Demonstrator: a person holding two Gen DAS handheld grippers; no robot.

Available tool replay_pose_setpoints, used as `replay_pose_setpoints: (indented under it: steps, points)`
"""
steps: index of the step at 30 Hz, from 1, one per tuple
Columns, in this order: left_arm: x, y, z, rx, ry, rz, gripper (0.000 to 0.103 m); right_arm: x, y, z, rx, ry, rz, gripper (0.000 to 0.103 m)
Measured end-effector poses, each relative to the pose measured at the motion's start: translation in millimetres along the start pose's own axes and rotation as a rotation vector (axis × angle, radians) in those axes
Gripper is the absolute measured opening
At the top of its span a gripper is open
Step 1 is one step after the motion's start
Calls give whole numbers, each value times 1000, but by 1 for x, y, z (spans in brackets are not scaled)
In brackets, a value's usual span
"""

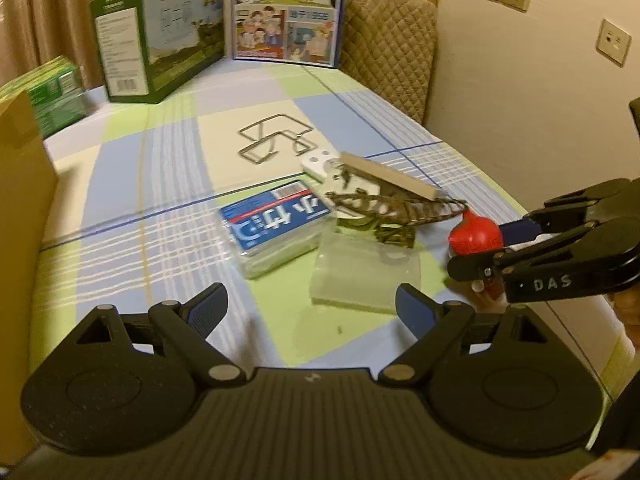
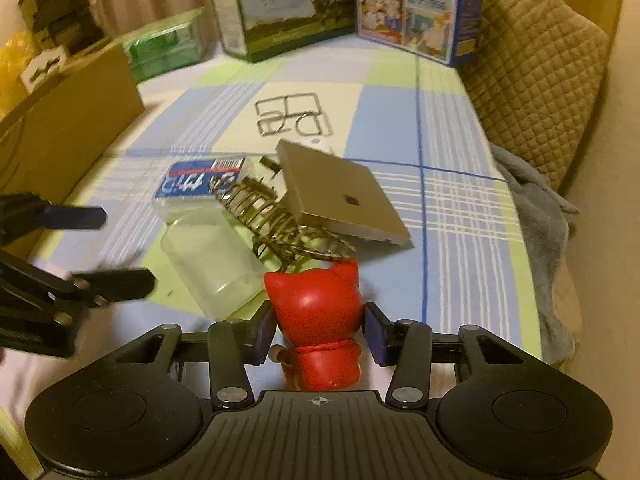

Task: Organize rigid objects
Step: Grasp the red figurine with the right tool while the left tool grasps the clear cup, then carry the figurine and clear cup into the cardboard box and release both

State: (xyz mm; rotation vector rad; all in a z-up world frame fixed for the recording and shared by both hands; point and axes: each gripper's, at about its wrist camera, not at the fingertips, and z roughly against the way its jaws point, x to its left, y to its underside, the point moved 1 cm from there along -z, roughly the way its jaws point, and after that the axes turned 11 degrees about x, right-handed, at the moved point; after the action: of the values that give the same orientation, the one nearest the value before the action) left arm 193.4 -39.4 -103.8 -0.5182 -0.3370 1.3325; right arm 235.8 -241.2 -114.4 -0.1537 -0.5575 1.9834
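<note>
A red cat figurine sits between the fingers of my right gripper, which is shut on it; it also shows in the left wrist view. In front lie a metal spring holder, a tan square slab, a clear plastic box, a blue-labelled clear case and a bent wire frame. My left gripper is open and empty, low over the cloth before the clear box.
A checked cloth covers the table. A green carton and a blue picture box stand at the back. A brown cardboard box is at the left, green packs behind it. A quilted chair stands at the right.
</note>
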Motion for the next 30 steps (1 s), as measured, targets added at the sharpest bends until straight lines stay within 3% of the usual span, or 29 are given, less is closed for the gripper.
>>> replay_pose_setpoints:
  steps: [11, 16, 30]
  points:
    - [-26, -5, -35, -1, 7, -91, 88, -11, -1, 21, -57, 13, -136, 43]
    - [-32, -7, -42, 5, -12, -129, 70, -13, 1, 23, -61, 9, -151, 43]
    - [-10, 30, 13, 26, -54, -40, 69, 19, 9, 45, -84, -29, -133, 43]
